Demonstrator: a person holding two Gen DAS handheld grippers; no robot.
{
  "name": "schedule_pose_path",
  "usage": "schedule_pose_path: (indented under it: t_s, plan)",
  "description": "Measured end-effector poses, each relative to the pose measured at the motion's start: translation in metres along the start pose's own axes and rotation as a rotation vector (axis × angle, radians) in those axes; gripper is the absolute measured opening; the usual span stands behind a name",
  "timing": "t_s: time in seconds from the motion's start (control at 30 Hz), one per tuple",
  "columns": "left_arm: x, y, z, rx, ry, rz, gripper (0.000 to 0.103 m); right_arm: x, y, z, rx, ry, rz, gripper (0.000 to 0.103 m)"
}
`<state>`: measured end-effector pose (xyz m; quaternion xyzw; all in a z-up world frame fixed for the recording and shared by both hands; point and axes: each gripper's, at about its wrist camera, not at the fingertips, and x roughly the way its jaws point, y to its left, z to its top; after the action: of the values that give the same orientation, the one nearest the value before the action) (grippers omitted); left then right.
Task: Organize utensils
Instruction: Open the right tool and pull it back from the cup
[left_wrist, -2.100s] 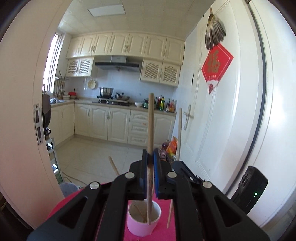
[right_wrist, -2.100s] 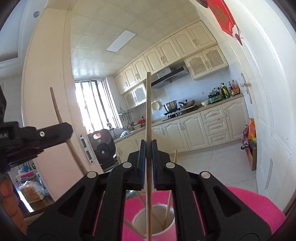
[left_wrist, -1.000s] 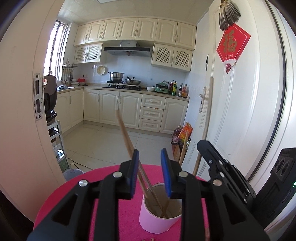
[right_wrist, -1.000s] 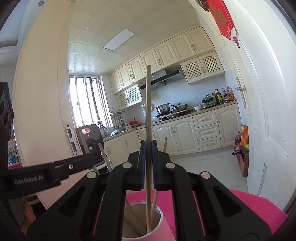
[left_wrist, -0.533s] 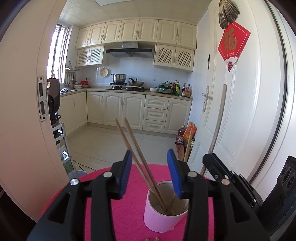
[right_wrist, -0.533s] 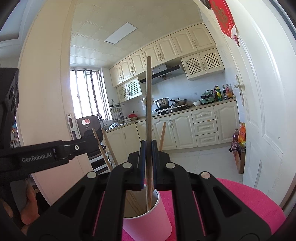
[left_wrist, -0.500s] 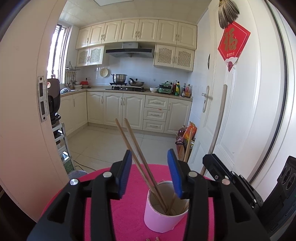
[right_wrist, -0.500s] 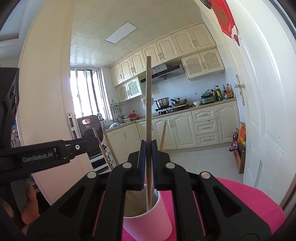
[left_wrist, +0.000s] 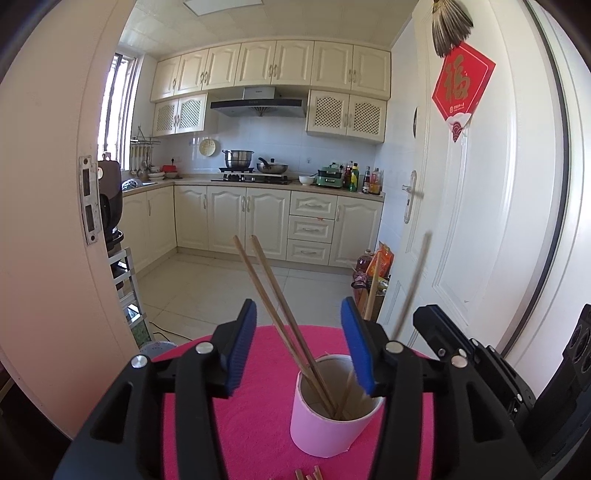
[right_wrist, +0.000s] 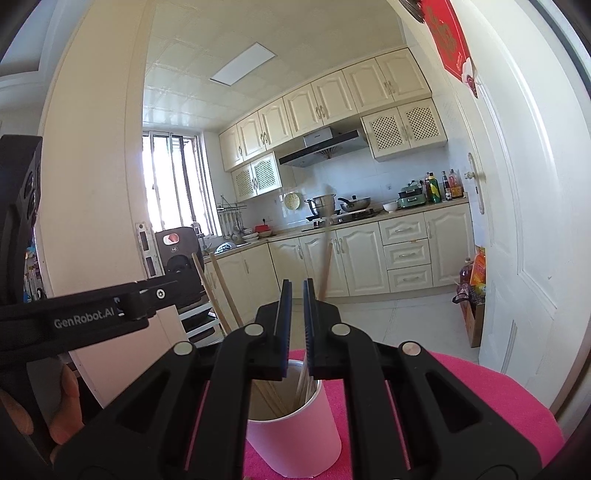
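A pink paper cup (left_wrist: 334, 413) stands upright on a round table covered in a hot-pink cloth (left_wrist: 255, 417), set toward the cloth's right side in the left wrist view and well in from its far edge. The cup is pale pink outside and white inside, with a thin white rim. Several slim, light-brown wooden chopsticks (left_wrist: 280, 310) stand in it, their lower ends down on the cup's floor. Two of them lean together up and to the left, side by side and nearly parallel. Another chopstick (right_wrist: 325, 266) tilts the other way and shows blurred in both views. A few short wooden ends (left_wrist: 308, 474) lie on the cloth at its near edge, in front of the cup.

The left gripper (left_wrist: 301, 345) hangs above the cup with its blue-padded jaws spread wide, gripping nothing; the two leaning chopsticks rise between them. The right gripper (right_wrist: 297, 326) sits over the cup with a narrow gap between its pads, and nothing is clamped there.
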<state>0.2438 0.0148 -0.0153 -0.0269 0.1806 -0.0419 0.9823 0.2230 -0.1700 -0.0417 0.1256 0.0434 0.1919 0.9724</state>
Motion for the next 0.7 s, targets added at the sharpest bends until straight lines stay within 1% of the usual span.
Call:
schedule_pose_path:
  t_s: [0.33, 0.37, 0.43, 0.47, 0.6, 0.67, 0.7]
  plan:
    - [-0.025, 0.001, 0.004, 0.001, -0.021, 0.004, 0.047, -0.017, 0.006, 0.012, -0.013, -0.016, -0.008, 0.01]
    - [-0.029, 0.001, 0.005, 0.003, -0.025, 0.003, 0.047, -0.019, 0.006, 0.013, -0.015, -0.018, -0.009, 0.012]
    - [-0.038, 0.0, 0.005, 0.011, -0.035, 0.005, 0.047, -0.026, 0.008, 0.017, -0.015, -0.026, -0.013, 0.019]
    - [-0.042, -0.001, 0.005, 0.015, -0.038, 0.008, 0.047, -0.029, 0.009, 0.018, -0.016, -0.029, -0.015, 0.025]
    - [-0.062, -0.002, 0.003, 0.031, -0.049, 0.014, 0.047, -0.045, 0.015, 0.026, -0.028, -0.028, -0.027, 0.026]
    - [-0.071, -0.001, 0.001, 0.03, -0.047, 0.013, 0.048, -0.052, 0.016, 0.028, -0.034, -0.012, -0.036, 0.026]
    - [-0.077, 0.001, -0.001, 0.027, -0.043, 0.012, 0.051, -0.055, 0.017, 0.029, -0.039, -0.004, -0.04, 0.026]
